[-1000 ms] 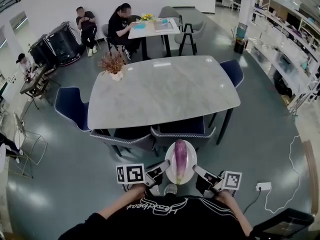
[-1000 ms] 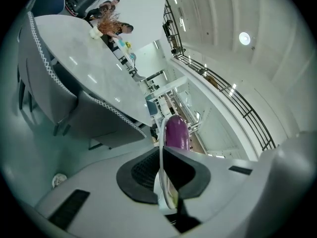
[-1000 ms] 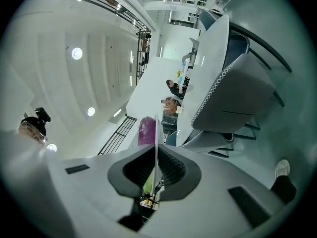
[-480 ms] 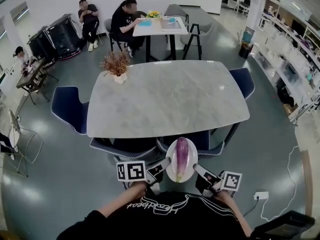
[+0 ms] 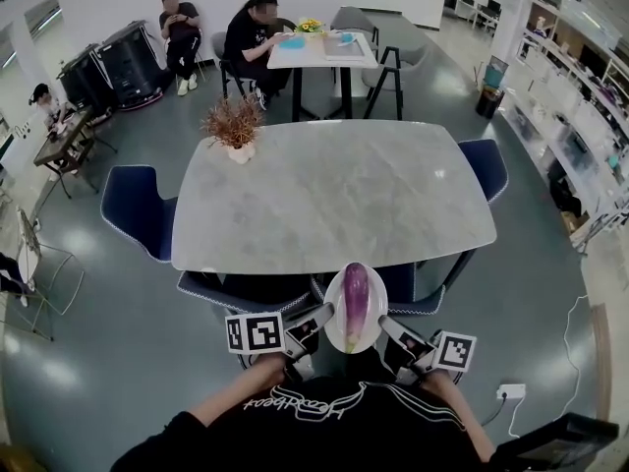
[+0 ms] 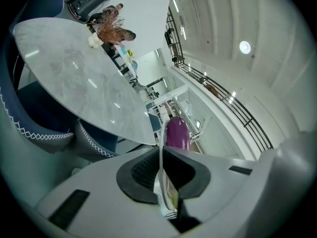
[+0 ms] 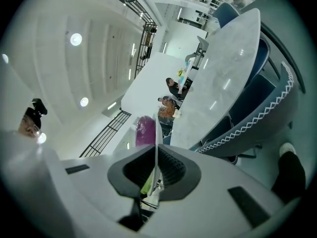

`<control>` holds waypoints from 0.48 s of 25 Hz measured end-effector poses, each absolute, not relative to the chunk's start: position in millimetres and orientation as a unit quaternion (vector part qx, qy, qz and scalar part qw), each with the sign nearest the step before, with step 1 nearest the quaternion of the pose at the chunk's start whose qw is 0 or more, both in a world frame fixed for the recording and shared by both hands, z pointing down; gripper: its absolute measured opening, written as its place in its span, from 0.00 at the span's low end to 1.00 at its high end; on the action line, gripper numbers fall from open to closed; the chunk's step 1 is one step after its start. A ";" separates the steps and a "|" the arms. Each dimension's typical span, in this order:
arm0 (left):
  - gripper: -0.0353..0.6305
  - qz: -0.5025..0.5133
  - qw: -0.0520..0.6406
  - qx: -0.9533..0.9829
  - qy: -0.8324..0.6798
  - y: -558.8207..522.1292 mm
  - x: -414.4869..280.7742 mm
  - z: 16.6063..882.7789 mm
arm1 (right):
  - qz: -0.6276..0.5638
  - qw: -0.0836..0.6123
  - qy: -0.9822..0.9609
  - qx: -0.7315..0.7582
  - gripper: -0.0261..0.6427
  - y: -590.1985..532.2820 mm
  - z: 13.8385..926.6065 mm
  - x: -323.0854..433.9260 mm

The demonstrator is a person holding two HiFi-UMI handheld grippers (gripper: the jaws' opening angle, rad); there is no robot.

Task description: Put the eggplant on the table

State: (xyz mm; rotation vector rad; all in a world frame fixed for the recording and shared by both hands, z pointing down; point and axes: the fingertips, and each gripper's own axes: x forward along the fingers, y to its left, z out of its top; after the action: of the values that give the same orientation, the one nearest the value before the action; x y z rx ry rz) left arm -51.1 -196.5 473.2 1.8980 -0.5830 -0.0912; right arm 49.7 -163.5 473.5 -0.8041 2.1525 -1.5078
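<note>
Though smooth, oblong eggplant (image 5: 355, 306) on round plate (image 5: 374, 321).

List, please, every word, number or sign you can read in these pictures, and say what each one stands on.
Shirt: white cursive lettering, upside down in the head view, too blurred to read.
Left marker cube and right marker cube: black-and-white square code patterns only, no words or numbers.
Nothing else legible in any view.
</note>
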 end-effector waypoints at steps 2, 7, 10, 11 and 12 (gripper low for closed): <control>0.09 -0.042 0.545 0.800 -0.250 -202.6 -52.8 473.3 | -0.547 0.208 0.762 -0.276 0.07 -170.5 471.6 48.5; 0.09 -0.045 0.543 0.798 -0.259 -226.1 -47.3 469.5 | -0.548 0.214 0.764 -0.267 0.07 -194.2 469.1 54.2; 0.09 -0.037 0.543 0.798 -0.259 -241.7 -32.9 471.4 | -0.549 0.214 0.760 -0.273 0.07 -210.8 473.1 69.5; 0.09 -0.033 0.542 0.799 -0.258 -247.7 -26.5 471.8 | -0.549 0.217 0.759 -0.275 0.07 -216.8 474.3 75.6; 0.09 -0.029 0.542 0.800 -0.256 -253.7 -19.7 472.1 | -0.549 0.220 0.758 -0.275 0.07 -222.7 475.6 81.9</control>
State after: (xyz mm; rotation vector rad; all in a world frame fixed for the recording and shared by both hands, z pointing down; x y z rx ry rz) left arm -19.7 -253.7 472.1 1.8986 -0.6080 -0.0698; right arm 81.9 -222.7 475.6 -0.7617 2.0955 -1.5196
